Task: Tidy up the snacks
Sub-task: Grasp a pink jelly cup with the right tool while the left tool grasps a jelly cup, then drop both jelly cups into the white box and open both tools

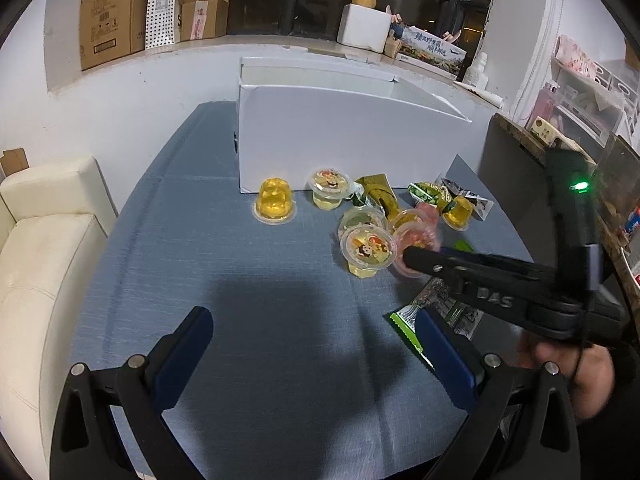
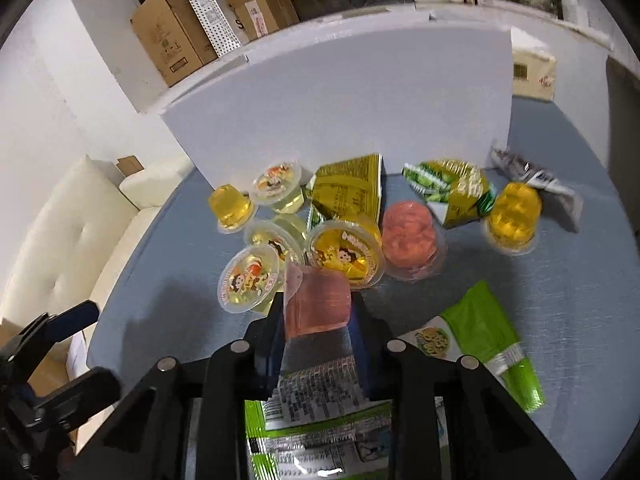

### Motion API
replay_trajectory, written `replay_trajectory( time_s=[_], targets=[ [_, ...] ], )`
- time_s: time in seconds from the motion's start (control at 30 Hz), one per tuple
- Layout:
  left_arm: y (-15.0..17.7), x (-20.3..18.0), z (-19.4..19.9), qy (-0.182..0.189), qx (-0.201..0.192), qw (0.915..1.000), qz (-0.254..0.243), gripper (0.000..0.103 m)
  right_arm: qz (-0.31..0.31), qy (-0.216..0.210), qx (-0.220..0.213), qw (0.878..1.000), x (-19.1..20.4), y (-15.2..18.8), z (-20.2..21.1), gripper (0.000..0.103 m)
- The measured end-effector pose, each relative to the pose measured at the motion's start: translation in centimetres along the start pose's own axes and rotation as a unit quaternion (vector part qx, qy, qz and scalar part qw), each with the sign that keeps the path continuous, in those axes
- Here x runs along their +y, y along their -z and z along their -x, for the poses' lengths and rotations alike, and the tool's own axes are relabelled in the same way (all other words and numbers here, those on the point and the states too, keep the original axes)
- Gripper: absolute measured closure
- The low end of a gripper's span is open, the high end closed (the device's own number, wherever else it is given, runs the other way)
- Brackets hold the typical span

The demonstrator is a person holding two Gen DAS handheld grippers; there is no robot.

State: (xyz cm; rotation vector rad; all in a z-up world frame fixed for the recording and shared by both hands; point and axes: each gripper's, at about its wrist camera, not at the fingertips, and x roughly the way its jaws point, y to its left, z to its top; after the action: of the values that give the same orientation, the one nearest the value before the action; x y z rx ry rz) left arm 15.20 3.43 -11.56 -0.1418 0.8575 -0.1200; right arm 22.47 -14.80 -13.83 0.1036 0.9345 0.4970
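Left wrist view: our left gripper (image 1: 316, 344) hovers over bare blue table (image 1: 248, 280), fingers (image 1: 188, 344) wide apart, nothing between them. Right gripper (image 1: 416, 258) reaches into the jelly cup cluster (image 1: 366, 252) in front of the white box (image 1: 344, 140). One yellow jelly (image 1: 275, 202) sits apart, left of the cluster.

Right wrist view: our right gripper (image 2: 318, 316) is clamped on a pink jelly cup (image 2: 318, 308), tilted on its side, just beside the cartoon-lid cups (image 2: 248, 280). Green snack packet (image 2: 486, 332) lies to the right.
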Motion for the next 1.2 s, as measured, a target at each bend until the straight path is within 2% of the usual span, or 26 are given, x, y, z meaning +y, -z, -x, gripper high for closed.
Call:
replay_trajectory(
  time_s=[0.23,0.53,0.6,0.63,0.67,0.7,0.73,0.83,0.97,1.2],
  targets=[
    [-0.9,-1.2,-3.2,0.014,0.013,0.9998,0.004,0.0,0.003,0.009,-0.035,0.999,-0.1,-0.1,4.4,0.071],
    [-2.6,-4.1,-8.0,-0.006,0.025,0.9996,-0.009,0.001,-0.023,0.012,-0.062,0.998,-2.3,1.5,8.7,0.071],
    [-2.8,-4.6,-8.7,-0.008,0.03,0.9994,-0.016,0.009,-0.026,0.016,-0.062,0.998,-2.8,1.7,9.0,0.071],
    [-2.8,-4.8,-9.2,-0.01,0.035,0.9991,-0.021,0.02,-0.028,0.017,-0.063,0.998,-3.0,1.8,9.0,0.071],
    [-2.8,-4.9,-9.5,-0.01,0.04,0.9989,-0.023,0.036,-0.031,0.015,-0.063,0.997,-3.2,1.8,9.0,0.071],
    [-2.8,-5.1,-9.7,-0.018,0.039,0.9986,-0.03,0.039,-0.033,0.014,-0.063,0.997,-3.3,1.9,9.0,0.071],
    [-2.7,-5.2,-9.8,-0.019,0.038,0.9985,-0.035,0.054,-0.034,0.014,-0.064,0.997,-3.4,1.9,9.0,0.071],
    [-2.8,-5.1,-9.8,-0.01,0.043,0.9984,-0.036,0.055,-0.034,0.009,-0.065,0.997,-3.3,2.0,9.1,0.071],
    [-2.8,-4.9,-8.8,-0.013,0.032,0.9988,-0.034,0.058,-0.028,0.006,-0.066,0.997,-2.9,2.0,9.0,0.071],
    [-3.3,-4.2,-4.5,0.0,-0.01,0.9994,-0.033,0.058,-0.019,0.001,-0.069,0.997,-2.3,1.4,8.9,0.071]
  ],
)
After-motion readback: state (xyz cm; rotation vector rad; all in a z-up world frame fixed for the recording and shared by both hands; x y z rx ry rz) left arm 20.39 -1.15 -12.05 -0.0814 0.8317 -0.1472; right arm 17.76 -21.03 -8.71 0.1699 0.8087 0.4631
